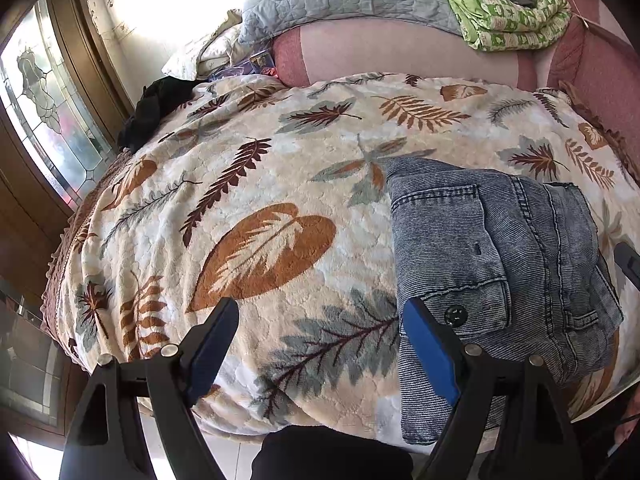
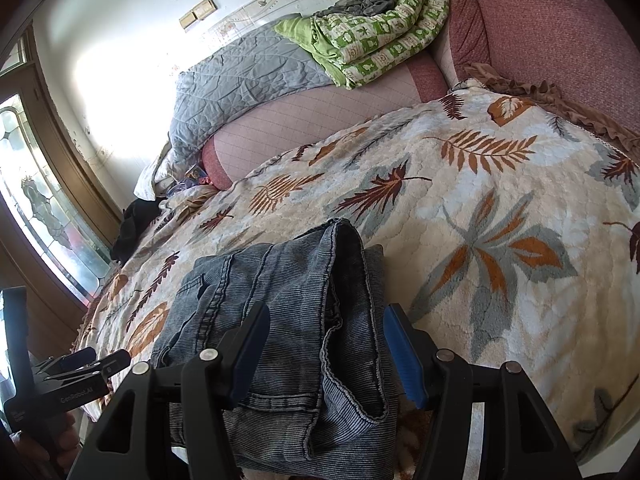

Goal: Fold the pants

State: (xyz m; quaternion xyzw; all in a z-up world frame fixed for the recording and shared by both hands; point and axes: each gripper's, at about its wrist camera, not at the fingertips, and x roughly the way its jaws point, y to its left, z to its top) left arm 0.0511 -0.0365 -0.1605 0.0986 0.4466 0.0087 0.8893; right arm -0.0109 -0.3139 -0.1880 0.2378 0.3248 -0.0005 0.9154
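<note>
Folded grey-blue jeans (image 1: 500, 256) lie on the leaf-patterned blanket (image 1: 260, 200) near the bed's front edge, with the waistband button facing up. My left gripper (image 1: 320, 344) is open just left of them; only blanket lies between its fingers, and its right pad (image 1: 428, 352) overlaps the jeans' left edge. In the right wrist view my right gripper (image 2: 326, 354) is open over the jeans (image 2: 288, 300). The folded bundle lies between its blue pads, flat on the blanket (image 2: 480, 220). The left gripper (image 2: 104, 356) shows at the lower left of that view.
A grey quilted pillow (image 2: 240, 76) and a green quilt (image 2: 376, 44) lie at the bed's far side against a pink cushioned back (image 2: 540, 32). A black garment (image 1: 156, 108) sits at the bed's left edge by a glazed door (image 1: 44, 92). A person's dark knee (image 1: 332, 456) is below.
</note>
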